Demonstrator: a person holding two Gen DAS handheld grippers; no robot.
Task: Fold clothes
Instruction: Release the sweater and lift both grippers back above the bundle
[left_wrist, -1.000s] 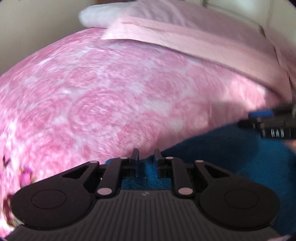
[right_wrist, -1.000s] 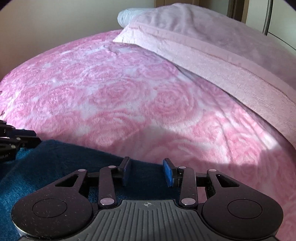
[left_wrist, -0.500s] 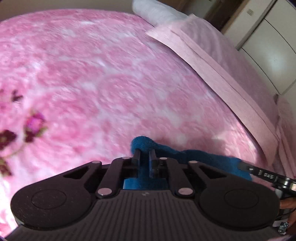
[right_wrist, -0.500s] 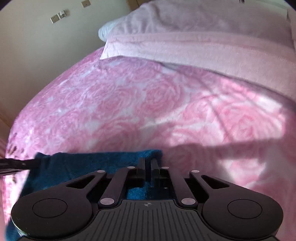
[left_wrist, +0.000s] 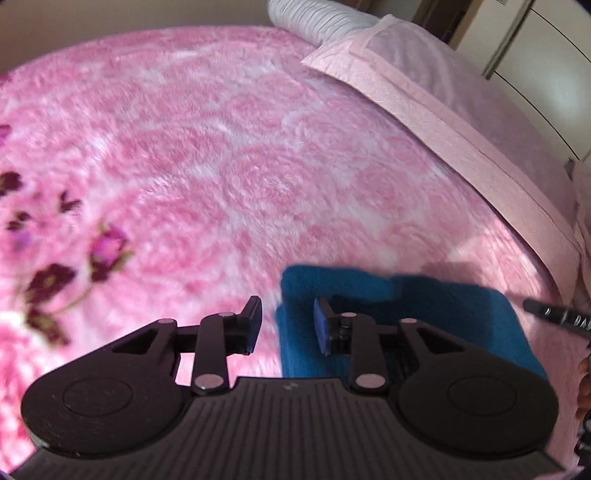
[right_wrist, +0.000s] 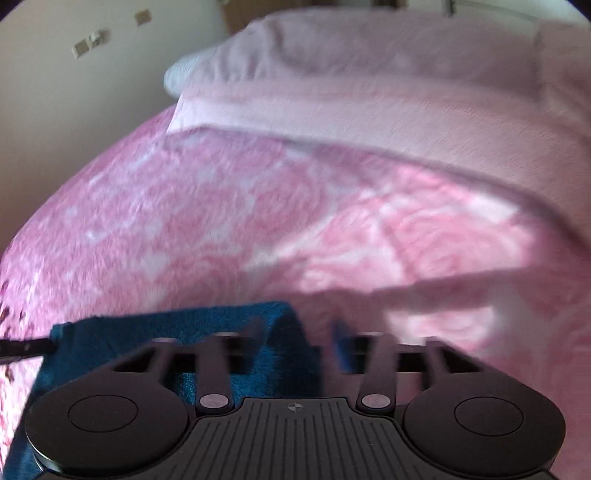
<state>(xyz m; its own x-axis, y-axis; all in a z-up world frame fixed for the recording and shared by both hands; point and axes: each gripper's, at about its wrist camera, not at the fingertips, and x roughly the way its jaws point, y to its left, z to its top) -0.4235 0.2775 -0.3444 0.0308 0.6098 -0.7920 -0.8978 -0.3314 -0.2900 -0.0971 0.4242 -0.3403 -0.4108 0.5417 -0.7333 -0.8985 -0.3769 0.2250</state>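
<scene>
Over pink blanket (left_wrist: 229, 155), left tongs (left_wrist: 287, 325) and right tongs (right_wrist: 299, 341) opening, blue cloth (left_wrist: 424, 310) released since earlier pinch

Both hand-held grippers (left_wrist: 286, 325) (right_wrist: 297, 339) opening (angled downward).

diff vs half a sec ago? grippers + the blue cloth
Both let go: the left gripper and right gripper, shut on the blue cloth then, are opening, pads clear of it. The cloth lies folded on the pink rose blanket. Pillows unchanged.
</scene>
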